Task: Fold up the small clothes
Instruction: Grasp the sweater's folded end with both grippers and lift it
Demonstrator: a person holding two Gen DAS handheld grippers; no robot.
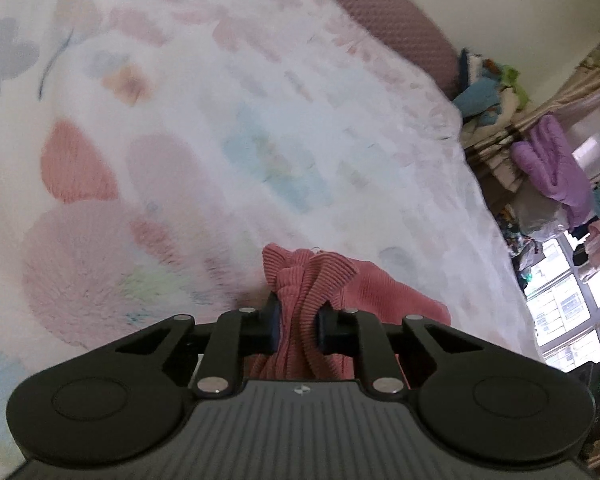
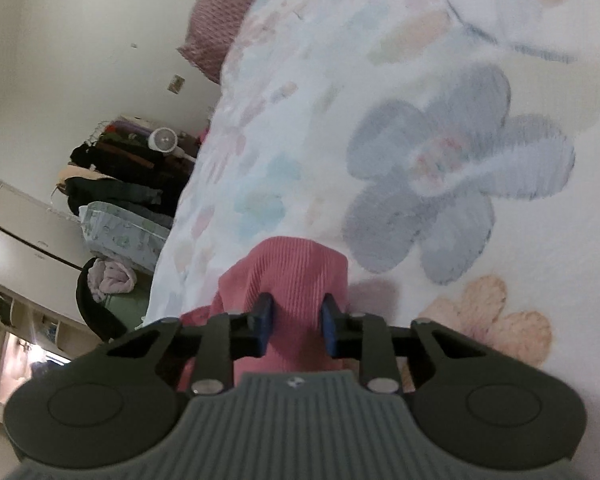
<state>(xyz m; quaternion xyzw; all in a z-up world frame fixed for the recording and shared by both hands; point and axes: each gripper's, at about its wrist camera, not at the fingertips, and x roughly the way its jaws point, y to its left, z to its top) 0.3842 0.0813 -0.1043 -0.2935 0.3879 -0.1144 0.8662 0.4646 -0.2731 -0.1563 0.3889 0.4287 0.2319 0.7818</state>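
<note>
Here, left gripper [image 1: 298, 322] pinches bunched pink ribbed garment [image 1: 308, 280] between pads; right gripper [image 2: 296, 322] clamps another fold of same garment [image 2: 296, 268], floral blanket [image 2: 440, 168] spread just ahead.

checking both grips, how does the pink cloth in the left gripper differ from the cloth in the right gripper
In the left gripper the pink garment is bunched into ridged folds; in the right gripper it lies as a smooth, broad flap. Both grippers are shut on it.
</note>
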